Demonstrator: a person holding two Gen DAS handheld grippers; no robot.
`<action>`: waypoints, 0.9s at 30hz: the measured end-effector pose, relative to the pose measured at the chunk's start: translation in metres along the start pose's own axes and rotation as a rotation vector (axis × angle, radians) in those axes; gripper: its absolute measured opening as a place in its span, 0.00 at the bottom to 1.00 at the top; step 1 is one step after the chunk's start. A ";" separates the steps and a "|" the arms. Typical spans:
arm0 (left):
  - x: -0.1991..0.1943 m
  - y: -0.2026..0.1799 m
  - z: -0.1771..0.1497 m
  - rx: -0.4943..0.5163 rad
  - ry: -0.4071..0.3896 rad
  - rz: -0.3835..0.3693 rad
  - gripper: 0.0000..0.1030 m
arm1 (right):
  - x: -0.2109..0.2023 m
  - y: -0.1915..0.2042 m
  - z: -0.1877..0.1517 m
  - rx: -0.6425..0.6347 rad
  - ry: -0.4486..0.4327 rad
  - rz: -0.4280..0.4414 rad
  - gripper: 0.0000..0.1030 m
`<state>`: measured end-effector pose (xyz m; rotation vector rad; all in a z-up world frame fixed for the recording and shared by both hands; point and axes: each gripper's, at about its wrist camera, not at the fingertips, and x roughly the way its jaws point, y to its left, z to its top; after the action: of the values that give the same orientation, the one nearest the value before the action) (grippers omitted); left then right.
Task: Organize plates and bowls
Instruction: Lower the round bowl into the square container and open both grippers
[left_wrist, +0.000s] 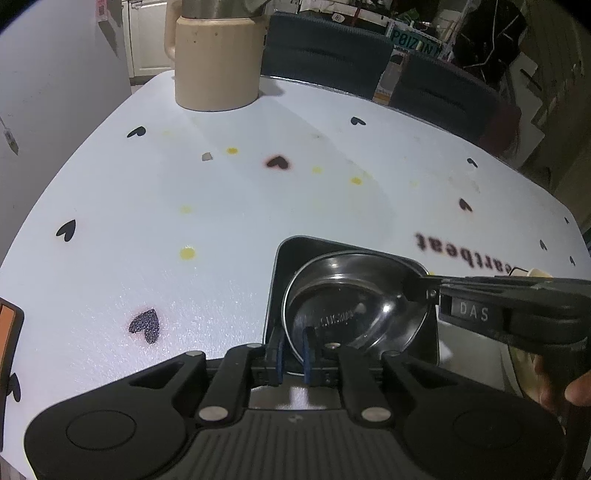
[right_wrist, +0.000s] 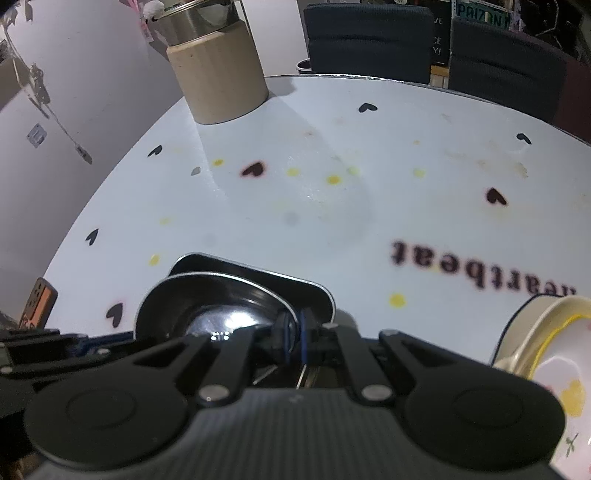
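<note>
A round steel bowl (left_wrist: 351, 302) sits inside a dark square metal tray (left_wrist: 291, 254) on the white table. My left gripper (left_wrist: 293, 354) is shut on the bowl's near rim. My right gripper (left_wrist: 421, 291) reaches in from the right and is shut on the bowl's right rim. In the right wrist view the right gripper (right_wrist: 295, 341) pinches the bowl (right_wrist: 207, 299) rim, with the tray (right_wrist: 314, 291) behind it. A floral plate (right_wrist: 554, 384) in a cream bowl lies at the lower right.
A tall beige jug (left_wrist: 216, 59) with a steel top stands at the far left of the table (left_wrist: 221, 206). Two dark chairs (left_wrist: 325, 51) stand beyond the far edge. An orange phone-like object (right_wrist: 37, 302) lies at the left edge.
</note>
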<state>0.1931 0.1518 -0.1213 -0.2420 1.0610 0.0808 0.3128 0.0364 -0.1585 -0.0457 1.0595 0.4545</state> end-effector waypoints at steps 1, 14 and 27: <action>0.001 0.000 0.000 0.001 0.003 0.000 0.11 | 0.001 0.001 0.000 -0.003 0.002 -0.001 0.07; -0.003 0.004 0.005 -0.025 -0.004 -0.026 0.20 | 0.011 -0.001 0.000 -0.005 0.018 -0.027 0.08; -0.016 0.014 0.018 -0.057 -0.075 -0.013 0.32 | -0.021 -0.017 0.004 0.081 -0.081 0.063 0.52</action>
<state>0.1982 0.1705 -0.1011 -0.2952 0.9832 0.1076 0.3141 0.0150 -0.1422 0.0778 1.0013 0.4658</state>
